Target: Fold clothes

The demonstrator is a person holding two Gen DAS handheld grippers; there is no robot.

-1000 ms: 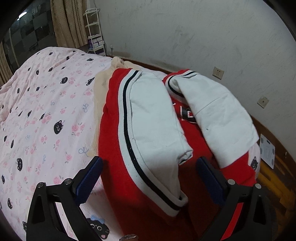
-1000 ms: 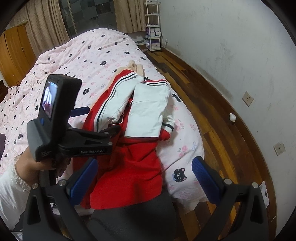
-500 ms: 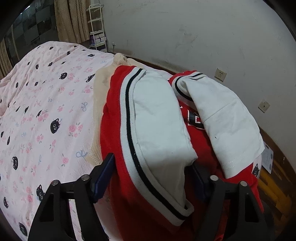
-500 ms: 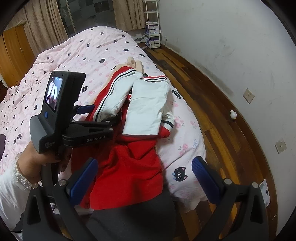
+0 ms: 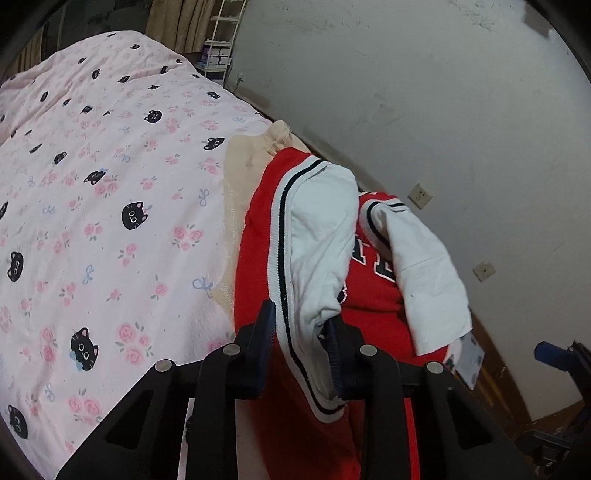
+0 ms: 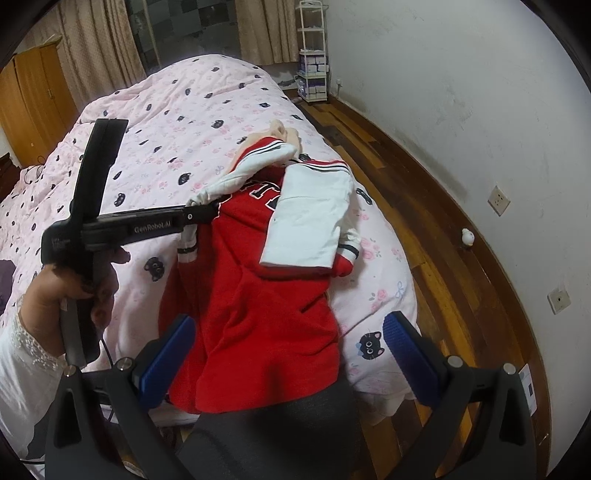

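Brightness: moderate indoor light, even and slightly cool, source out of frame.
Wall (image 5: 424, 92): pale grey and brightest in both views, with no blown-out glare.
Shadows: soft; a dim band lies under the red jacket (image 6: 258, 280) near the lower edge of the right wrist view.
Far end: curtains (image 6: 92, 48) and the dark window (image 6: 192, 26) are dim and murky.
Distortion: strong fisheye; the floorboards (image 6: 424, 229) and wall line bow, and black vignette fills the corners.
Focus: centre is fairly sharp; the quilt (image 5: 92, 221) softens toward the rim.
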